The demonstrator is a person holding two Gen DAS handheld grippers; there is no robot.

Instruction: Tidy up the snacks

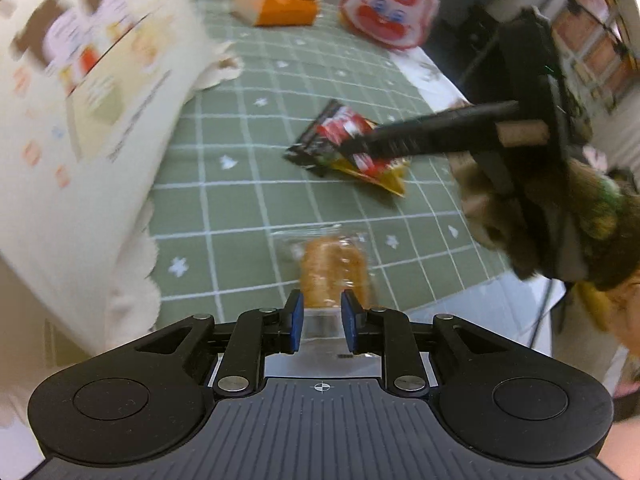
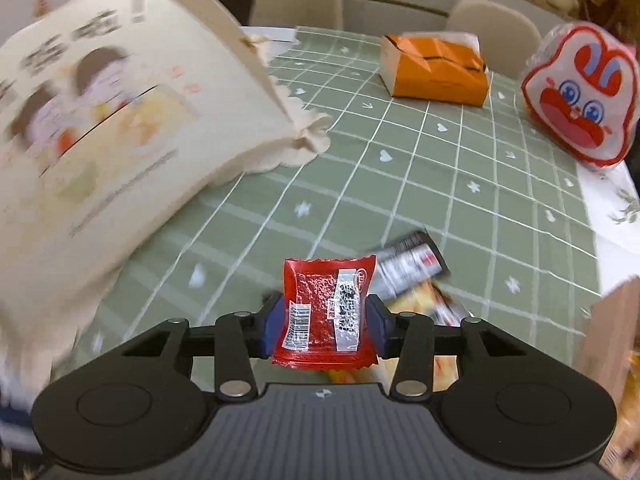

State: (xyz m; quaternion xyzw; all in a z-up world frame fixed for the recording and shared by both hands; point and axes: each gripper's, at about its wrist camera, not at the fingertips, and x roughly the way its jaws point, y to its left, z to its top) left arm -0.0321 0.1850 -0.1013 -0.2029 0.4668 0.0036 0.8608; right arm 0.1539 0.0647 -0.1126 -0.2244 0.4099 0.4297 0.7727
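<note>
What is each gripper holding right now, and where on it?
The right gripper grips a red snack packet by its side edges. The left gripper pinches a clear-wrapped orange-brown snack at its near end.

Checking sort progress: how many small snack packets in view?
4: clear-wrapped cake in left gripper, red packet in right gripper, black packet and yellow packet overlapping on tablecloth. Others may be hidden.

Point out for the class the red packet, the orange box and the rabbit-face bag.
red packet (image 2: 322, 312): right wrist view, middle of its foil face, between the fingers.
orange box (image 2: 438, 68): right wrist view, its top face.
rabbit-face bag (image 2: 580, 100): right wrist view, the printed face.
</note>
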